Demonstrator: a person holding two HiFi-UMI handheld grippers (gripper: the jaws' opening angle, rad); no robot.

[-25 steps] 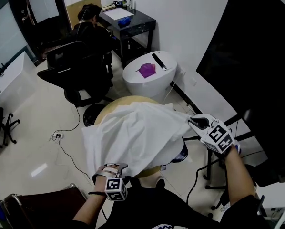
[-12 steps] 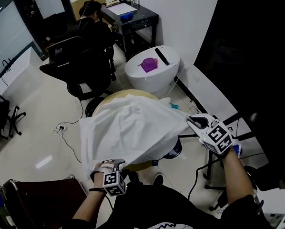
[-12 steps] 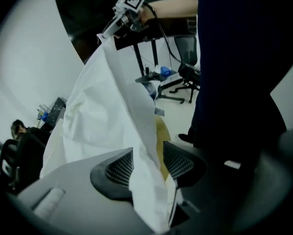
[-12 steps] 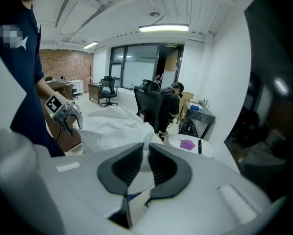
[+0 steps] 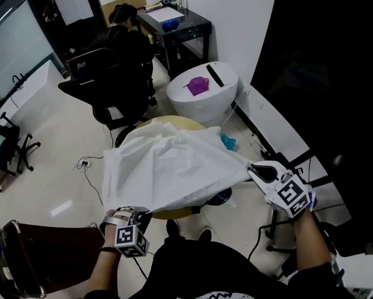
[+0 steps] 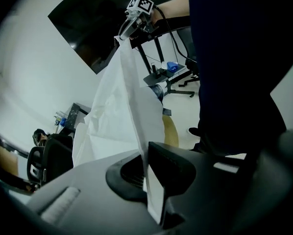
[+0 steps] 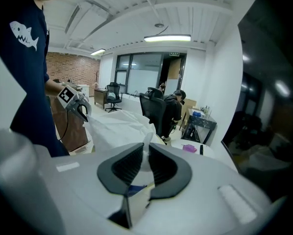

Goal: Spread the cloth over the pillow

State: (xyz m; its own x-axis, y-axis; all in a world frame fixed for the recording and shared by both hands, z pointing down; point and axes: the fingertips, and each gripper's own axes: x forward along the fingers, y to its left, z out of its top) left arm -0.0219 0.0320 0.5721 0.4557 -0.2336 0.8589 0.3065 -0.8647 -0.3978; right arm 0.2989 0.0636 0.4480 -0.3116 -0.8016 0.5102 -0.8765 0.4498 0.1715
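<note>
A white cloth (image 5: 174,166) hangs stretched over a round tan pillow (image 5: 150,124), which shows only at its far edge and at a strip near me. My left gripper (image 5: 123,213) holds the cloth's near left corner. Its jaws have just been closing and now pinch the cloth (image 6: 118,112) between them, as the left gripper view (image 6: 146,153) shows. My right gripper (image 5: 260,170) is shut on the right corner, with a tuft of cloth (image 7: 118,124) standing up between its pads (image 7: 146,150). Each gripper shows in the other's view: the right one (image 6: 127,27) and the left one (image 7: 80,108).
A white oval table (image 5: 221,101) with a purple thing (image 5: 197,86) and a black bar stands behind. A person sits in a black chair (image 5: 115,83) by a dark desk (image 5: 185,30). A black stand (image 5: 280,226) is at my right, a brown chair (image 5: 46,260) at lower left.
The left gripper has closed on the cloth's corner, then moved left and up with it. The right gripper has pulled its corner rightward and nearer. The cloth is now drawn tauter between them.
</note>
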